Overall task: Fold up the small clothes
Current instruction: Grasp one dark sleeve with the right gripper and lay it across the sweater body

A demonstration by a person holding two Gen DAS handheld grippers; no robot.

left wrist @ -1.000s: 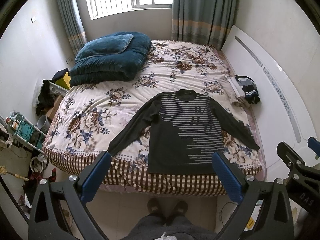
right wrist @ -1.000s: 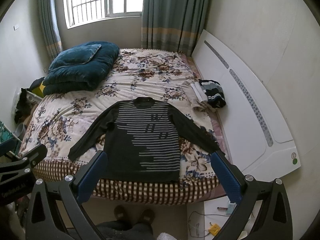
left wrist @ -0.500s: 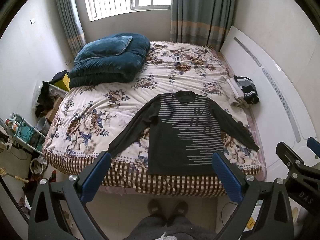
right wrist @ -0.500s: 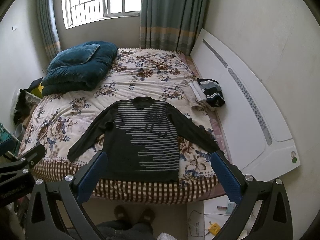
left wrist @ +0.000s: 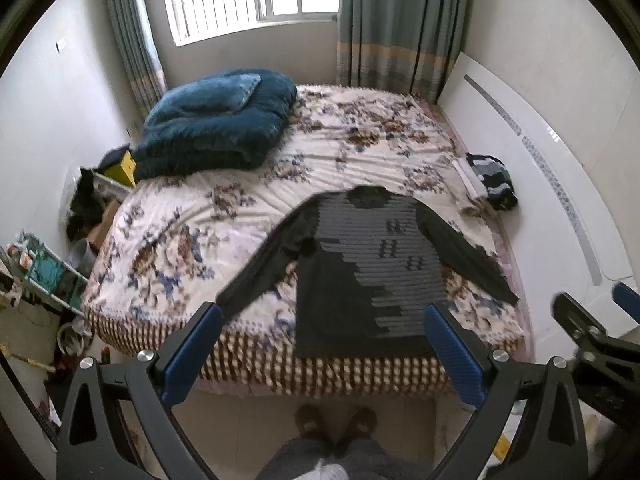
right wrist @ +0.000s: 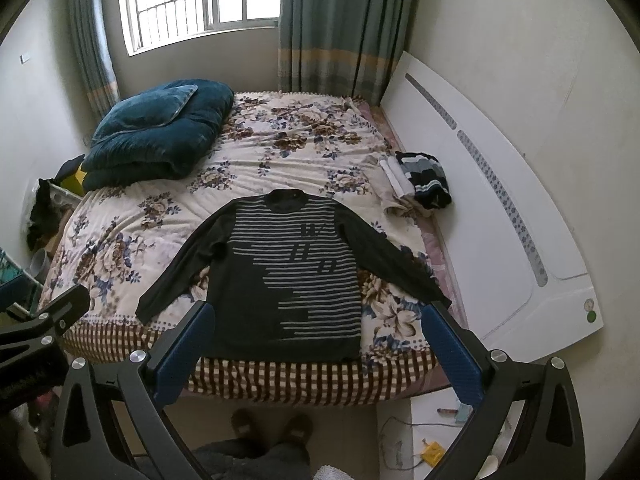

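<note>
Both grippers, left gripper (left wrist: 322, 336) and right gripper (right wrist: 316, 330), have dipped slightly toward the flat sweater (right wrist: 288, 276), jaws spread, empty; folding hasn't begun.

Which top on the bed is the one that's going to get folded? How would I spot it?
Look at the big bed with the flowery cover. At its near edge, by the checked border, a dark sweater lies flat with both long sleeves spread out. Unlike the small pile of folded clothes by the white headboard, it is opened out, with pale stripes across its chest.
</note>
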